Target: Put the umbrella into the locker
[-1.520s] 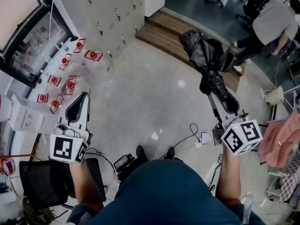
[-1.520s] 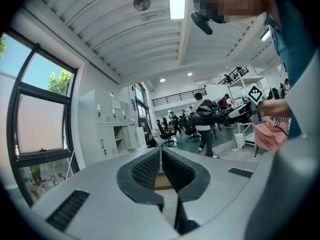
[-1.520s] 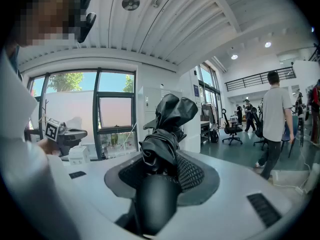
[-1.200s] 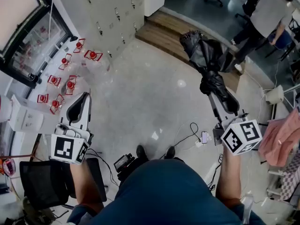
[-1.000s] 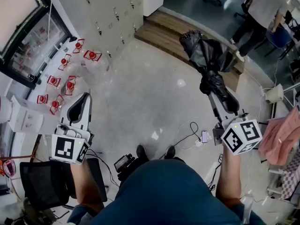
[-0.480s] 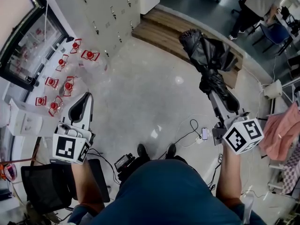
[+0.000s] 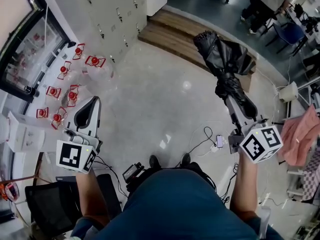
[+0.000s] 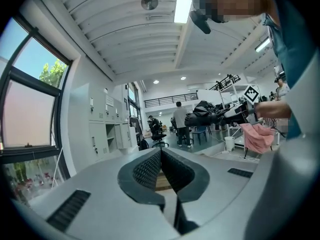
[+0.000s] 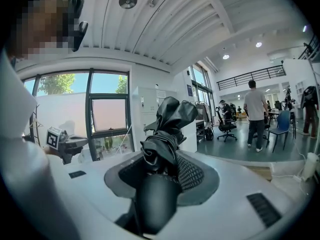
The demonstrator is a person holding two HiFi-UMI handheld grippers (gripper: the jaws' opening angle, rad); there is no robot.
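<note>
A folded black umbrella (image 7: 226,59) sticks out ahead of my right gripper (image 7: 239,104), whose jaws are shut on its lower end near the handle. In the right gripper view the umbrella (image 9: 167,124) rises between the ribbed pads (image 9: 194,174) of the right gripper (image 9: 162,160). My left gripper (image 7: 92,102) hangs over the floor at the left, shut with nothing in it; its pads meet at the tip (image 8: 161,152). The grey lockers (image 7: 107,9) stand at the far left with their doors closed, also in the left gripper view (image 8: 106,134).
A wooden step (image 7: 170,31) lies beyond the lockers. Red objects (image 7: 65,79) sit on a white shelf by the window. Cables and a phone (image 7: 218,141) lie on the floor, a black chair (image 7: 47,204) stands at bottom left, and a pink cloth (image 7: 300,136) hangs right. A person (image 9: 255,114) stands farther off.
Both grippers have drifted a little forward over the floor, the umbrella still held. The lockers and step have slid toward the top of the view. The people at the back have walked off.
</note>
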